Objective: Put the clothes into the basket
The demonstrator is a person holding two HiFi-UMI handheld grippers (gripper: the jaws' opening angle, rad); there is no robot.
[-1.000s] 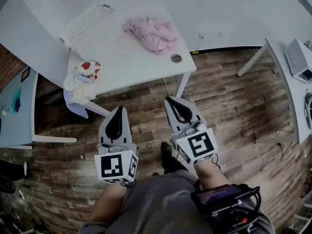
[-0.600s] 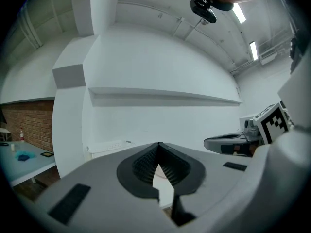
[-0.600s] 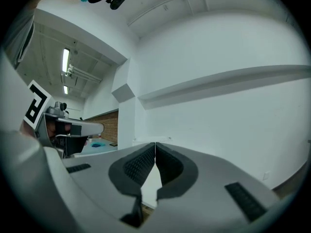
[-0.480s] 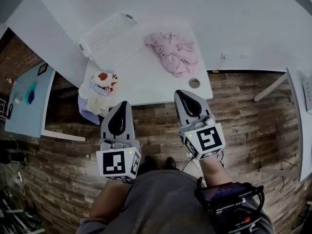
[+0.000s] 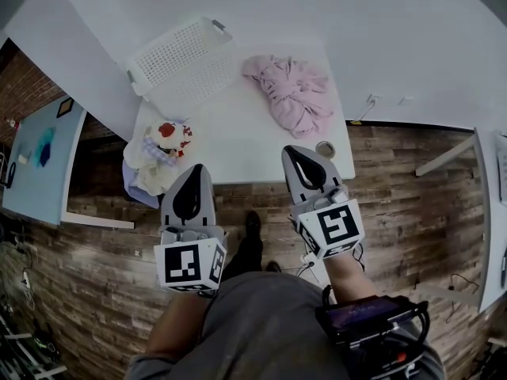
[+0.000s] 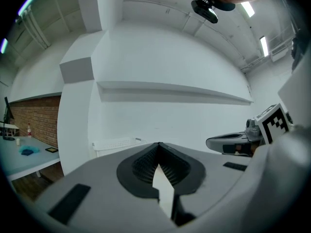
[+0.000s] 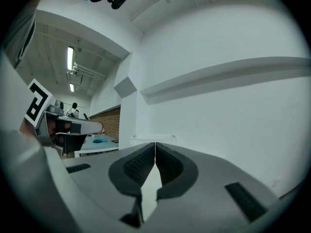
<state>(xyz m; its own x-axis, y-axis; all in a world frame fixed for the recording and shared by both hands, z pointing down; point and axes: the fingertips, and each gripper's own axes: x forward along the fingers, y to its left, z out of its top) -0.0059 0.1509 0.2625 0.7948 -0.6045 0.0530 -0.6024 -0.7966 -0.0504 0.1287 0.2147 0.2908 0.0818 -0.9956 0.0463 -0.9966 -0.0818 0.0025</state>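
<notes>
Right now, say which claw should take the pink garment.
Right. The right claw is closest to the pink garment; the left claw sits off by the white bundle. Both are shut and empty.

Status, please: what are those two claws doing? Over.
Left gripper and right gripper: shut, empty, at the table's near edge. Pink garment and white-red clothes pile lie outside the basket. Path looks clear.
</notes>
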